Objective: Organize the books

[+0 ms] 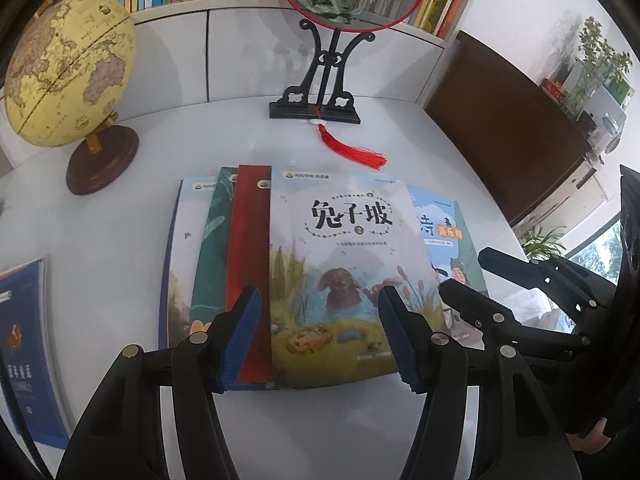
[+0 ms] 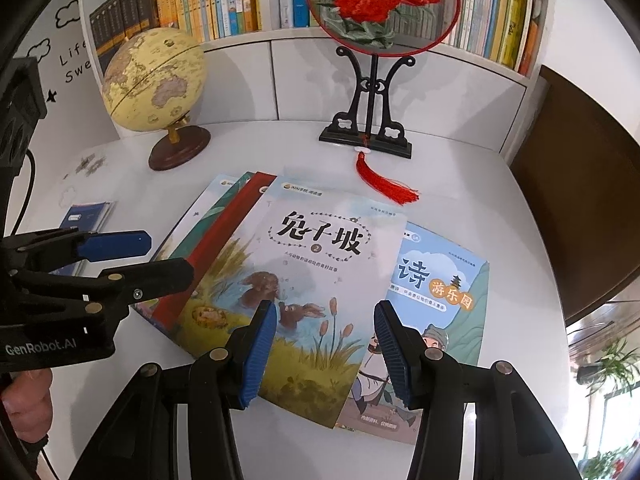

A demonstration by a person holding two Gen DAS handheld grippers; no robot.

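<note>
Several thin picture books lie fanned and overlapping on the white table. The top one is a pale rabbit book (image 1: 340, 264) (image 2: 316, 280). A red book (image 1: 248, 248), a green book (image 1: 210, 240) and a blue-edged book (image 1: 176, 248) stick out to its left. A blue poetry book (image 1: 444, 236) (image 2: 436, 308) sticks out to its right. My left gripper (image 1: 316, 336) is open just above the near edge of the stack. My right gripper (image 2: 326, 354) is open over the rabbit book's near right part. Both are empty.
A separate blue book (image 1: 24, 344) (image 2: 86, 216) lies at the table's left. A globe (image 1: 68, 72) (image 2: 156, 80) stands back left. An embroidered fan on a black stand (image 1: 316, 76) (image 2: 372, 92) with a red tassel (image 1: 352, 148) stands behind the books. A bookshelf (image 2: 240, 0) lines the back.
</note>
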